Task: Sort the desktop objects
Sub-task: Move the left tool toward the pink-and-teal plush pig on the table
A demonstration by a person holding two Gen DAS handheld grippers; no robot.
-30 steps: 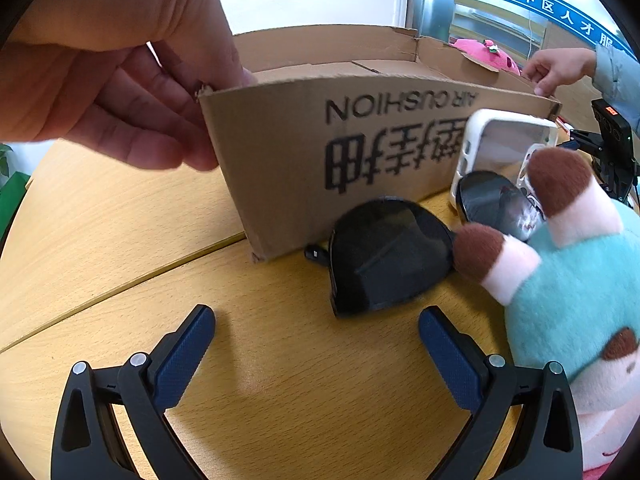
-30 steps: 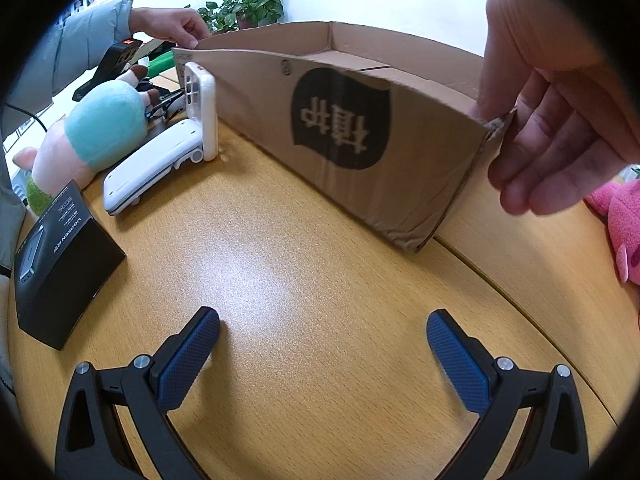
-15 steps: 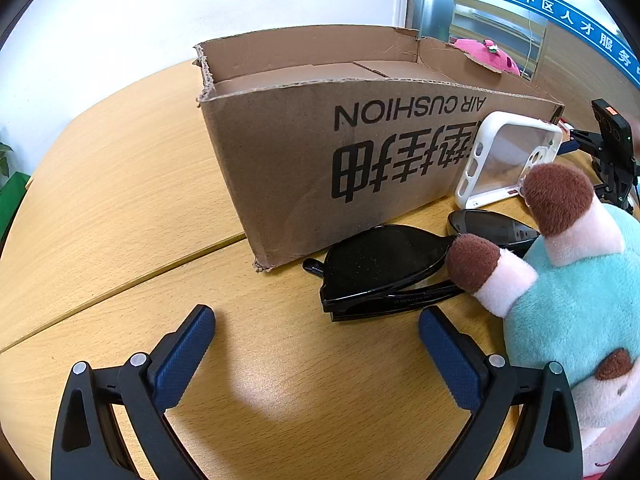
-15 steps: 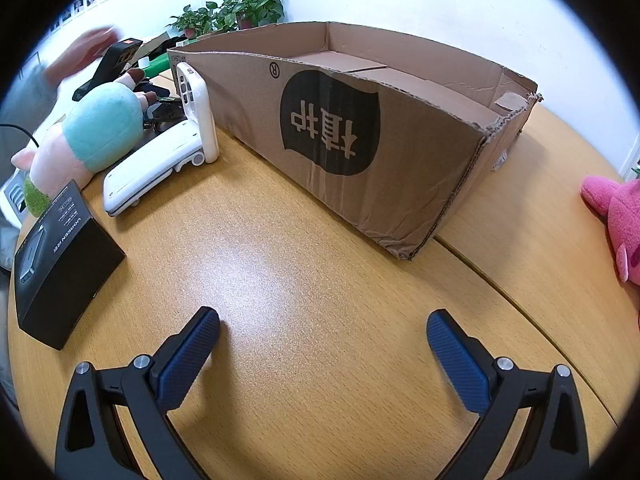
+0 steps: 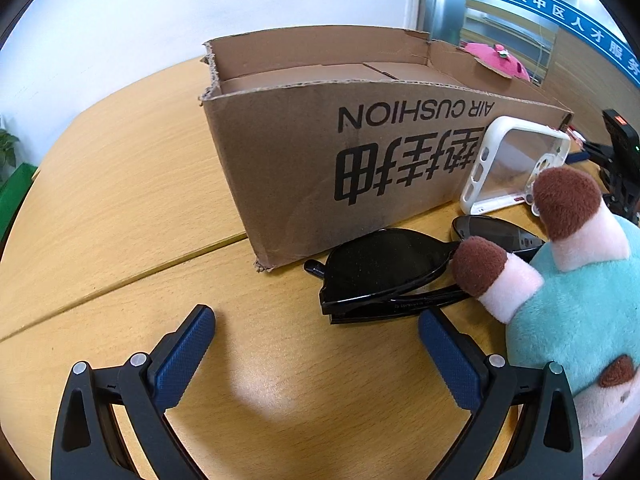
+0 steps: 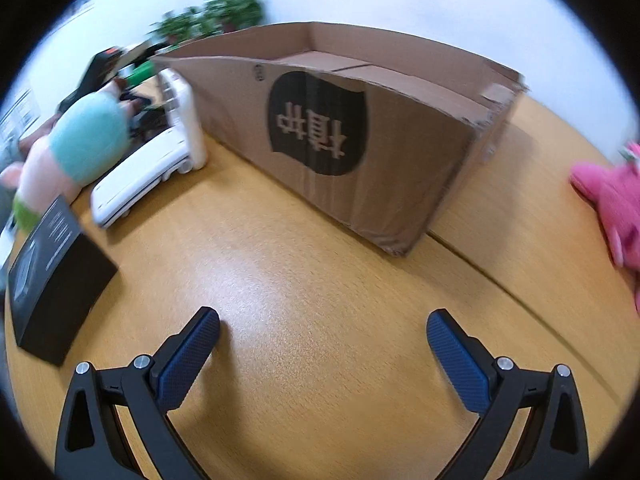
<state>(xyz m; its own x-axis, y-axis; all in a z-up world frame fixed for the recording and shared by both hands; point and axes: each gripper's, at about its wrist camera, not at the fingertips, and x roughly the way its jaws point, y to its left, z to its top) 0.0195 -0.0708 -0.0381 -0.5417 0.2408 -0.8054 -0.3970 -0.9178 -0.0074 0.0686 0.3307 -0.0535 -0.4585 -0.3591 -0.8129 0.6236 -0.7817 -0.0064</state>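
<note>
Left gripper (image 5: pixel 316 320), jaws wide and empty, hovers over the desk (image 5: pixel 120 200); black sunglasses (image 5: pixel 384 272) lie just ahead, beside the cardboard box (image 5: pixel 320 152). Right gripper (image 6: pixel 323 324) likewise wide, empty.

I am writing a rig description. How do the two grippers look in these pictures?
The left gripper and the right gripper look alike: black angular frames with triangular cutouts and silver pivot screws, each carrying two fingers faced with dark blue textured pads. No cables, markings or sleeves show.

Motion-blurred plants (image 6: pixel 208 16), edge-cropped pink plush (image 6: pixel 612 208)
</note>
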